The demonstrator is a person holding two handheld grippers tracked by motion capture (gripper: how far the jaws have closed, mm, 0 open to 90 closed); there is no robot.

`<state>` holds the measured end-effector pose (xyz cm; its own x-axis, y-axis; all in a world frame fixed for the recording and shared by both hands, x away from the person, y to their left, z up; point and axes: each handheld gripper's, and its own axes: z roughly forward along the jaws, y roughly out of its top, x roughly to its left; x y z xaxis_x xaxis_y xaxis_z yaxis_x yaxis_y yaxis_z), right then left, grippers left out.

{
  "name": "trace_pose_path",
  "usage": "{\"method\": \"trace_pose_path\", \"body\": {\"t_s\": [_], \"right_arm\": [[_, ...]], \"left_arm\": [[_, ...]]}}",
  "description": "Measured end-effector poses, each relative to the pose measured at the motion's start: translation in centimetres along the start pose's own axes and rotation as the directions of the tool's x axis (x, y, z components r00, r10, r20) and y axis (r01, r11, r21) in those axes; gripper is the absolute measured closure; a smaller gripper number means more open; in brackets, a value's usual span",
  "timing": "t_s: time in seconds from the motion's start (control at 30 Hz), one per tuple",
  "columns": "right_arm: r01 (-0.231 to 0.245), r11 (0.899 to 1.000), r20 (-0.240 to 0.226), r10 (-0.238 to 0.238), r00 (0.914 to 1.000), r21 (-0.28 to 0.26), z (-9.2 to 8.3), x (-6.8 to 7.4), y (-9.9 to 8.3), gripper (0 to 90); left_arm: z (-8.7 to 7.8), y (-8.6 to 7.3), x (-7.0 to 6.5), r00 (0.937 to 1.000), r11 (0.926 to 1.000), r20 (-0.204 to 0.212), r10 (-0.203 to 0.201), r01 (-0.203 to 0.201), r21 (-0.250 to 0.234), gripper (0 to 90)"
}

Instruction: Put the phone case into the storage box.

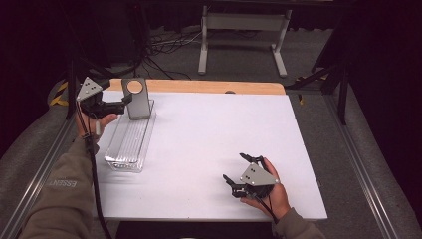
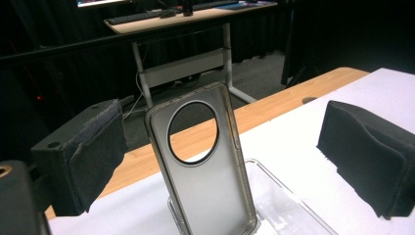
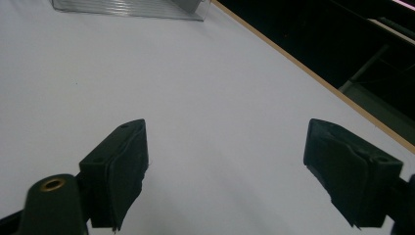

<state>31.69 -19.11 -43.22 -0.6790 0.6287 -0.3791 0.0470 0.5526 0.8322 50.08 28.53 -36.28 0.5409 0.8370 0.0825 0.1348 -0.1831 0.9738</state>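
Observation:
A grey translucent phone case (image 1: 137, 99) with a round camera hole stands upright at the far end of a clear ribbed tray (image 1: 127, 147) on the table's left side. My left gripper (image 1: 125, 101) is held at the case's left edge, open. In the left gripper view the case (image 2: 210, 186) stands between the two wide-apart pads (image 2: 93, 156), touching neither, with the tray (image 2: 288, 208) beneath it. My right gripper (image 1: 237, 168) rests near the front right of the white table, open with nothing in it. Its view looks along the table past its open jaws (image 3: 235, 161) to the tray (image 3: 122, 7) far off.
The white table top (image 1: 209, 134) has a wooden strip (image 1: 214, 87) along its far edge with a small hole in it. A white desk frame (image 1: 244, 30) and floor cables lie beyond. Metal rails (image 1: 363, 169) run along both sides.

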Motion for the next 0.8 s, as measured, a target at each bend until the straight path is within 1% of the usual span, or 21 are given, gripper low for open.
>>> {"method": "trace_pose_path", "body": {"t_s": [0.03,0.17,0.27,0.4,0.57,0.67,0.8], "right_arm": [[0.0,1.0,0.0,0.0,1.0,0.0,0.0,0.0,0.0,17.7],[0.001,1.0,-0.002,-0.001,1.0,-0.001,0.0,0.0,0.0,17.7],[-0.003,1.0,-0.003,0.003,1.0,0.004,0.0,0.0,0.0,17.7],[-0.002,1.0,-0.003,0.002,1.0,0.001,0.0,0.0,0.0,17.7],[-0.001,1.0,-0.004,0.001,1.0,0.005,0.1,0.1,0.0,17.7],[-0.002,1.0,-0.002,0.002,1.0,0.005,0.1,0.1,0.0,17.7],[-0.003,1.0,0.001,0.003,1.0,0.0,0.1,0.0,0.1,17.7]], "left_arm": [[-0.2,0.0,-0.1,1.0,1.0,-0.001,0.005,-0.005,0.007,4.6],[-0.6,-0.1,-0.6,0.9999,0.9999,-0.013,0.008,-0.008,-0.007,4.9],[-1.0,-0.2,-0.8,1.0,0.9998,-0.003,0.001,-0.001,-0.018,5.2],[-1.4,-0.3,-1.2,0.9999,0.9997,-0.009,0.013,-0.013,-0.023,5.2],[-1.6,-0.4,-1.3,0.9999,0.9996,0.002,0.01,-0.01,-0.028,5.3],[-1.7,-0.5,-1.4,1.0,0.9991,0.006,0.0,0.0,-0.042,5.2],[-1.9,-0.4,-1.7,0.9997,0.999,0.02,0.013,-0.013,-0.042,5.2]]}}
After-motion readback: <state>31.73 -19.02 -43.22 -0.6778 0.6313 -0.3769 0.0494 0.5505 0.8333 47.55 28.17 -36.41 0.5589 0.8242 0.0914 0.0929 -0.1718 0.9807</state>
